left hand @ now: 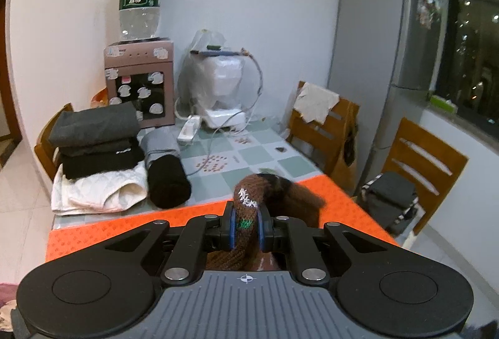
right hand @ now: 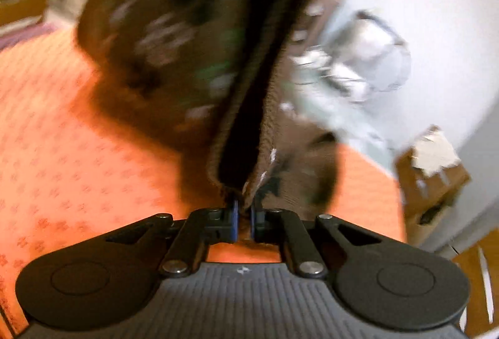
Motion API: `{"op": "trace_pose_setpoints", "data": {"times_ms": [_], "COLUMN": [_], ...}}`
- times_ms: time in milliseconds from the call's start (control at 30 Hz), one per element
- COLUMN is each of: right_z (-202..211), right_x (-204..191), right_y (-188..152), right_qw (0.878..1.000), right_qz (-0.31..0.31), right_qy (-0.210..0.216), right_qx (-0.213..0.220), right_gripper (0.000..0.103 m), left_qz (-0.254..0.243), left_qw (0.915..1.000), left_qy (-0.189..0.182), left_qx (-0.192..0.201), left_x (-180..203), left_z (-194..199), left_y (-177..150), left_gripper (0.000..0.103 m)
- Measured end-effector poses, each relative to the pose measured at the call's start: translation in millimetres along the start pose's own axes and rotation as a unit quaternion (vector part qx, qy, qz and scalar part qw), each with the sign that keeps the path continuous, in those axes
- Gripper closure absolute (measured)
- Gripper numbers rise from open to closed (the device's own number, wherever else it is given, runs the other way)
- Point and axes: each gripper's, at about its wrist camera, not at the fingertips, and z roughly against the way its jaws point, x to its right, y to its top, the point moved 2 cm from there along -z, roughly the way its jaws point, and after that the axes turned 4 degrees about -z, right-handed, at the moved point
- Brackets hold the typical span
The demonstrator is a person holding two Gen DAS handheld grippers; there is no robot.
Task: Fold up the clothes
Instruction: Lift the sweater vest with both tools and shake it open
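A brown knitted garment (left hand: 274,192) with white and green pattern hangs above the orange tablecloth (left hand: 103,229). My left gripper (left hand: 245,225) is shut on a thick bunch of it. In the right wrist view the same brown knit (right hand: 187,42) hangs blurred, lifted over the orange cloth (right hand: 62,136). My right gripper (right hand: 244,220) is shut on a thin edge of it, where two layers meet beside a dark fold.
Folded dark and white clothes (left hand: 96,151) are stacked at the table's left, with a black roll (left hand: 168,183) beside them. A water dispenser (left hand: 140,58), a bagged appliance (left hand: 218,83), wooden chairs (left hand: 324,126) and a fridge (left hand: 386,42) surround the table.
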Motion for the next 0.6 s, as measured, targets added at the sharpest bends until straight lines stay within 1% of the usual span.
{"op": "trace_pose_setpoints", "data": {"times_ms": [100, 200, 267, 400, 467, 533, 600], "right_z": [25.5, 50.8, 65.9, 96.9, 116.3, 131.5, 137.5], "right_x": [49.6, 100.1, 127.0, 165.1, 187.5, 204.0, 217.7], "right_y": [8.0, 13.9, 18.5, 38.3, 54.2, 73.5, 95.5], "right_qw": [0.997, 0.989, 0.983, 0.97, 0.962, 0.957, 0.956], "right_qz": [-0.052, -0.101, -0.126, -0.132, -0.142, -0.132, -0.114], "right_qy": [-0.052, -0.101, -0.125, -0.18, -0.201, -0.217, -0.217], "right_qx": [0.022, 0.04, 0.055, 0.092, 0.119, 0.142, 0.158], "right_gripper": [0.095, 0.096, 0.096, 0.096, 0.096, 0.096, 0.096], "left_qz": [0.0, -0.004, -0.006, -0.003, 0.01, 0.033, 0.058], "left_qw": [0.9997, 0.9985, 0.9968, 0.9918, 0.987, 0.9805, 0.9764], "left_qy": [-0.024, -0.054, -0.079, -0.122, -0.152, -0.184, -0.199], "left_qx": [0.002, 0.004, 0.016, 0.037, 0.052, 0.061, 0.062], "left_x": [2.9, 11.2, 17.4, 31.8, 36.9, 37.0, 33.5], "left_z": [9.3, 17.6, 25.1, 38.6, 47.3, 54.6, 58.9], "left_y": [2.4, 4.6, 9.6, 23.8, 31.4, 37.2, 37.8], "left_gripper": [0.088, 0.088, 0.088, 0.088, 0.088, 0.088, 0.088]}}
